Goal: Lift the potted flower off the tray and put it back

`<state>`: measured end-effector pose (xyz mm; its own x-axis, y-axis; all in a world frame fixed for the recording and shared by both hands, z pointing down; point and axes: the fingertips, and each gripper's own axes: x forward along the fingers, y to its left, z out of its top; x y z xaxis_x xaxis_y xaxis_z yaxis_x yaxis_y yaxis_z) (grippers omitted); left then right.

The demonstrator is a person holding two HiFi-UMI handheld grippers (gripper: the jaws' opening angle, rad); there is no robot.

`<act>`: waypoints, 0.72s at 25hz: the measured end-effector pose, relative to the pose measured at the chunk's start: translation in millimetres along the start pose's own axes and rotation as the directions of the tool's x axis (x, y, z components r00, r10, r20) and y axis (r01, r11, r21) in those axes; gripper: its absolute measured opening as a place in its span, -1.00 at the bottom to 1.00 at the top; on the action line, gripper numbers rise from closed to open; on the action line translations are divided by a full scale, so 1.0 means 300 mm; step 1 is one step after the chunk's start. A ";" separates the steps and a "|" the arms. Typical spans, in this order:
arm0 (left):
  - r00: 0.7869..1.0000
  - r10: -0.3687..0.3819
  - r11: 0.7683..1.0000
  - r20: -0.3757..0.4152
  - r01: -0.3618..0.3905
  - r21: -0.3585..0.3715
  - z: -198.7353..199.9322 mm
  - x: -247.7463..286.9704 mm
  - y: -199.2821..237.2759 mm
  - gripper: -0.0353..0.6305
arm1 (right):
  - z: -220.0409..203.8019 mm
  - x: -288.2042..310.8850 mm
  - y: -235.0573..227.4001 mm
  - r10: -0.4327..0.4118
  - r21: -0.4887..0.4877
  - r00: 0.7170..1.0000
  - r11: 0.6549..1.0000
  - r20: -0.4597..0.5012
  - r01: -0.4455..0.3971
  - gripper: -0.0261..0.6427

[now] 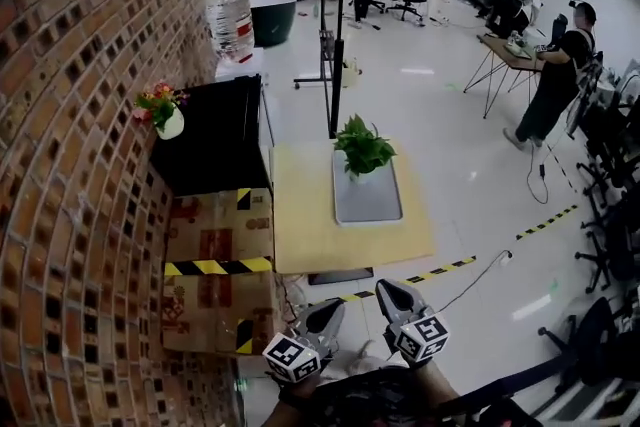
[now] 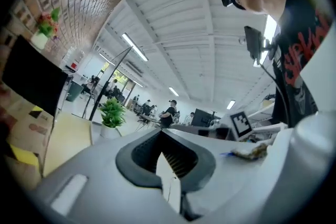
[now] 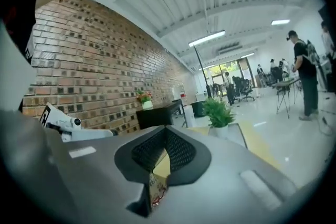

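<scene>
A green leafy plant in a white pot (image 1: 362, 151) stands at the far end of a grey tray (image 1: 370, 203) on a pale yellow table (image 1: 300, 230). Both grippers hang well short of the table, close to the person's body at the bottom of the head view. My left gripper (image 1: 330, 308) is shut, with nothing between its jaws. My right gripper (image 1: 386, 288) is shut too and holds nothing. The left gripper view shows the plant (image 2: 112, 113) far off beyond the closed jaws (image 2: 160, 131). In the right gripper view the plant (image 3: 218, 112) and tray (image 3: 234, 134) lie ahead of the closed jaws (image 3: 167, 128).
A brick wall (image 1: 70, 165) runs along the left. Against it stand a black cabinet (image 1: 215, 130) with a small vase of flowers (image 1: 165, 110) and taped cardboard boxes (image 1: 215, 255). A black pole stand (image 1: 337, 35) rises behind the table. People (image 1: 555, 80) work at desks farther back.
</scene>
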<state>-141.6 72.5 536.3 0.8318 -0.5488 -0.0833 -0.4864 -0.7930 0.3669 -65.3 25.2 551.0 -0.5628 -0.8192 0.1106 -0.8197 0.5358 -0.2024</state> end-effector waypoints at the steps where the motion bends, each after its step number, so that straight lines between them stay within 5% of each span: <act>1: 1.000 0.018 1.000 -0.001 -0.018 0.014 0.012 -0.015 -0.018 -0.90 | 0.041 -0.028 0.035 0.001 -0.020 1.000 1.000 0.017 -0.001 -0.91; 7: 0.998 -0.056 0.988 0.033 0.051 0.143 0.094 0.002 -0.192 -0.90 | 0.214 -0.200 0.173 0.005 -0.116 0.994 0.993 0.112 0.008 -0.91; 12: 0.985 -0.174 0.983 -0.008 0.175 0.050 0.053 0.067 -0.372 -0.90 | 0.244 -0.400 0.165 -0.033 -0.161 0.989 0.985 0.145 0.056 -0.91; 18: 0.989 -0.147 0.987 -0.024 0.148 0.056 -0.009 0.068 -0.626 -0.90 | 0.219 -0.639 0.144 0.006 -0.117 0.987 0.993 0.160 0.013 -0.91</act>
<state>-32.6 211.0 468.1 0.9004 -0.4200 -0.1137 -0.3723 -0.8789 0.2983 14.2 192.0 457.2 -0.5430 -0.8384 -0.0481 -0.8340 0.5451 -0.0856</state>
